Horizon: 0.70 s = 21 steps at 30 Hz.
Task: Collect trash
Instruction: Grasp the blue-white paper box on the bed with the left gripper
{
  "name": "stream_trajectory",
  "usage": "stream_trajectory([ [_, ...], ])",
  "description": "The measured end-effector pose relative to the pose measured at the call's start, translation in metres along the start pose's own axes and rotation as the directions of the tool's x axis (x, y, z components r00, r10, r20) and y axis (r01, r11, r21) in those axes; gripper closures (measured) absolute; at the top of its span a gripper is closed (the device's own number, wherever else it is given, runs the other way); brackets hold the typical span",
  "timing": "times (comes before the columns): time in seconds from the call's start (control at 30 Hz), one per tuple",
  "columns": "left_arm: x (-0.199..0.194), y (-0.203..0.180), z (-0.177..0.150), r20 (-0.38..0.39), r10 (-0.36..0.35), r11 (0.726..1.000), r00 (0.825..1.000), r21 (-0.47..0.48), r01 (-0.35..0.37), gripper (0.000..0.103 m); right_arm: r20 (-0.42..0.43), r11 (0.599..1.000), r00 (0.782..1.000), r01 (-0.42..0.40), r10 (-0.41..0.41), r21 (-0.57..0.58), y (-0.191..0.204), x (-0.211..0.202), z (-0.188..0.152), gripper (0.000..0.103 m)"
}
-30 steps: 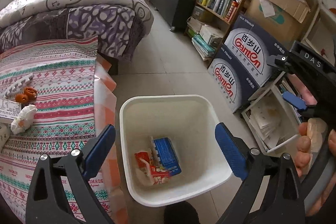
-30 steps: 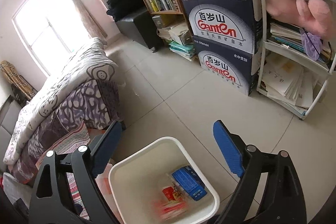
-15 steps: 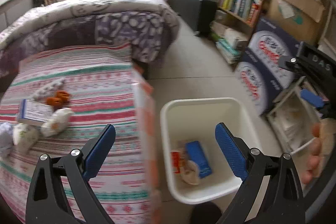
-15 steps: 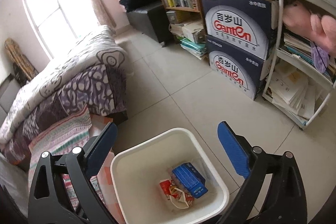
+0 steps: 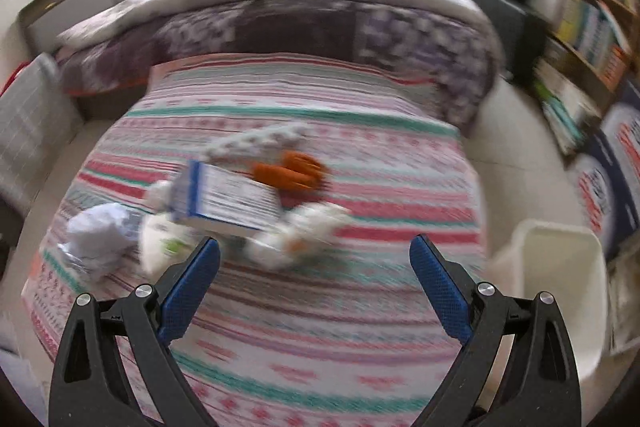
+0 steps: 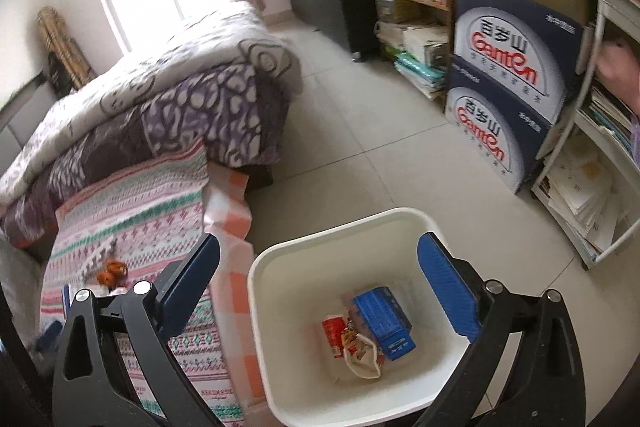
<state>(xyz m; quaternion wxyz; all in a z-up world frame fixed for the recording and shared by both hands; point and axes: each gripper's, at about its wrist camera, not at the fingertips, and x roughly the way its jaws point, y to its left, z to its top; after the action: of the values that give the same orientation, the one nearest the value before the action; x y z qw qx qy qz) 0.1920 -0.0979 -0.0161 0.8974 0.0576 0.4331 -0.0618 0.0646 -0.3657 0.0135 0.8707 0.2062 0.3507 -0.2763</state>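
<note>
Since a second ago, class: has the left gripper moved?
Yes. The left gripper swung away from the white bin, now at the right edge, to over the striped bedspread.

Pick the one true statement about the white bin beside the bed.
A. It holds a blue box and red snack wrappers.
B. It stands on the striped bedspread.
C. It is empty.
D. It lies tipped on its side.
A: in the right wrist view the white bin stands upright on the floor tiles, with a blue box and red snack wrappers on its bottom.
</note>
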Motion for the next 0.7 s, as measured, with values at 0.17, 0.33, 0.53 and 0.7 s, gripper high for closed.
stream_trajectory([
  [0.17, 0.023, 0.052, 0.020, -0.017, 0.048, 0.993, 0.999, -0.104, -0.050, 0.010, -0.032, 0.997, 0.999, -0.009, 0.006, -0.078, 0.038, 0.012, -0.010, 0.008],
  [0.33, 0.055, 0.088, 0.037, -0.059, -0.011, 0.985, 0.998, -0.175, 0.000, 0.010, -0.098, 0.988, 0.994, -0.057, 0.043, -0.144, 0.087, 0.028, -0.025, 0.008],
  [0.53, 0.091, 0.113, 0.036, -0.136, -0.192, 0.946, 0.972, -0.289, 0.146, 0.014, -0.213, 0.976, 0.972, -0.138, 0.100, -0.167, 0.140, 0.049, -0.048, 0.008],
  [0.7, 0.098, 0.108, 0.035, -0.169, -0.340, 0.912, 0.925, -0.301, 0.280, 0.067, -0.318, 0.979, 0.939, -0.172, 0.129, -0.111, 0.165, 0.073, -0.064, 0.008],
])
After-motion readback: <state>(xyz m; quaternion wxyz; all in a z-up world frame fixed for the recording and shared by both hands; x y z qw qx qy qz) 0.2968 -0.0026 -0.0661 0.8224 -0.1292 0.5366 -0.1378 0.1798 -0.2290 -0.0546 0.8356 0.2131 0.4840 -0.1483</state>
